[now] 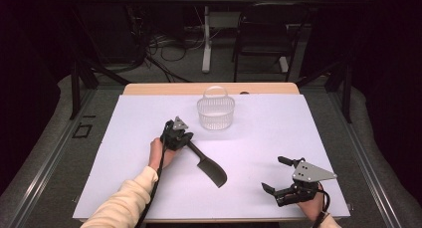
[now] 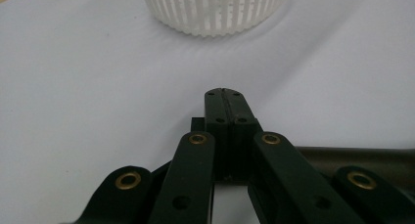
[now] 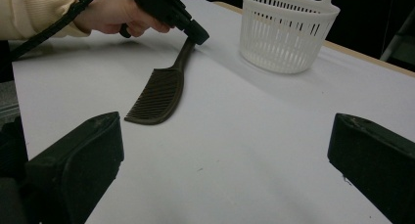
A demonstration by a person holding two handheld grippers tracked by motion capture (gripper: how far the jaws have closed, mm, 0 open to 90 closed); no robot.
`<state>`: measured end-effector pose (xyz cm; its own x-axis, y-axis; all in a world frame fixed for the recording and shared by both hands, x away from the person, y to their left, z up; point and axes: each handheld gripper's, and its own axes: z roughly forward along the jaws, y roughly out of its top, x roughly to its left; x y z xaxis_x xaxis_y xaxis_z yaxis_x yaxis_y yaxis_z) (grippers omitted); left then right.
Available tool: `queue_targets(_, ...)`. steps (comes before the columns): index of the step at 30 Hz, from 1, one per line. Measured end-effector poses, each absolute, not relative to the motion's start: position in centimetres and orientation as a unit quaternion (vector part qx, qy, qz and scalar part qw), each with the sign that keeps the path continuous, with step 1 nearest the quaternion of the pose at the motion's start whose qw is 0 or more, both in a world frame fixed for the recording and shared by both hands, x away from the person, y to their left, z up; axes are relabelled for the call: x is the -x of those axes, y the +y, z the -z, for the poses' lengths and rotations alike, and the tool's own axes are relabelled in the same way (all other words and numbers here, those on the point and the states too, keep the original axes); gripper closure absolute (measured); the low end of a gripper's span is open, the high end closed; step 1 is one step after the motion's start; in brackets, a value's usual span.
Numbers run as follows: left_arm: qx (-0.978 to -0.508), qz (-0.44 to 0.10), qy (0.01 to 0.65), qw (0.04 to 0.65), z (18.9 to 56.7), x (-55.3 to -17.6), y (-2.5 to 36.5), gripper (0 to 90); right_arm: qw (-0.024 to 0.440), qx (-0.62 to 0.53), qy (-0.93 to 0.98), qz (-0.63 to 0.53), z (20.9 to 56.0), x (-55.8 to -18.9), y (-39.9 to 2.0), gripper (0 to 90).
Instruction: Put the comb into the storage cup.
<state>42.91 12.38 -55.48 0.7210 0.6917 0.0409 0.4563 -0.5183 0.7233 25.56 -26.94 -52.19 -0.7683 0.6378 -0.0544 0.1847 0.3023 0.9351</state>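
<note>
High view: left gripper [image 1: 185, 138], jaws closed on the handle end of a dark comb [image 1: 208, 167] lying mid-tabletop; white basket [image 1: 215, 112] near the far edge, apart from it. Right gripper [image 1: 277, 174] by the near right corner, jaws wide, empty.

Left gripper view: pads [image 2: 226, 111] pressed together, comb handle [image 2: 352, 158] crossing beneath.

Right gripper view: spread jaws frame comb [image 3: 159, 94], clamped at its handle tip, and basket [image 3: 286, 31].

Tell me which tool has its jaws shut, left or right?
The left tool: its jaws are closed at the comb handle, near the basket. The right tool sits apart at the table's near right, jaws spread wide with nothing between them.
</note>
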Motion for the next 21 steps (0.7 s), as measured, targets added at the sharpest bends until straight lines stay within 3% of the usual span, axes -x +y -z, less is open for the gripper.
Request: queue_targets(21, -0.861, -0.151, 0.339, 0.346, 55.22, -42.16, 13.12, 90.0, 0.211, -0.268, 0.778, -0.527, 52.22, -25.54, -26.94, 0.0)
